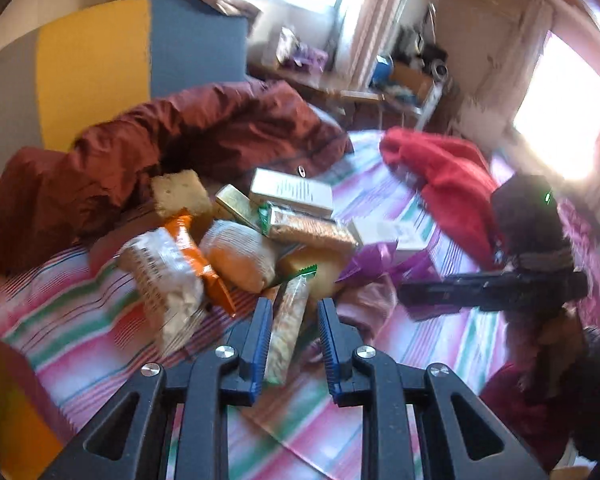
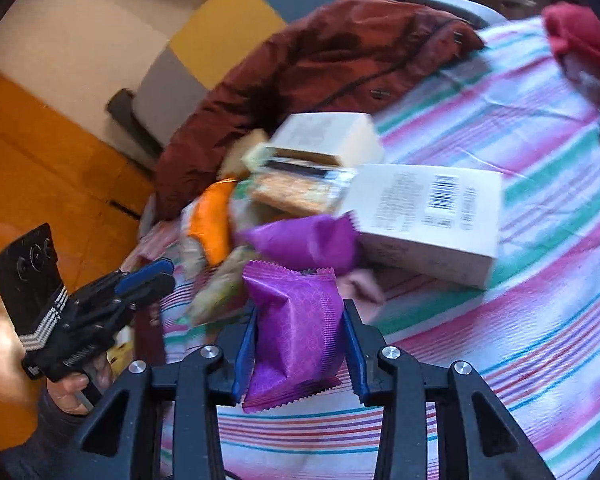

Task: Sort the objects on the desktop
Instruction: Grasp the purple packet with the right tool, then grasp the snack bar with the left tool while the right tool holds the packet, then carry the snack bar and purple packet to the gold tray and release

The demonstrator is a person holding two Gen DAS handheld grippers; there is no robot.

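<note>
Left wrist view shows the left gripper (image 1: 292, 320) with jaws clamped on a slim green-tipped snack bar (image 1: 287, 332) at 6 o'clock of the pile on the striped bed sheet (image 1: 440, 344), while the right gripper (image 2: 300, 340) pinches a puffy purple packet (image 2: 296, 336) that could squirm loose because its slick wrapper yields.

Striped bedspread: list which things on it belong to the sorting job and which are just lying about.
Job:
- purple snack packet, gripped by the right gripper
- green-tipped snack bar, in the left gripper
- snack pile
- white boxes

Lying about:
- maroon jacket
- red cloth
- striped bedspread
</note>
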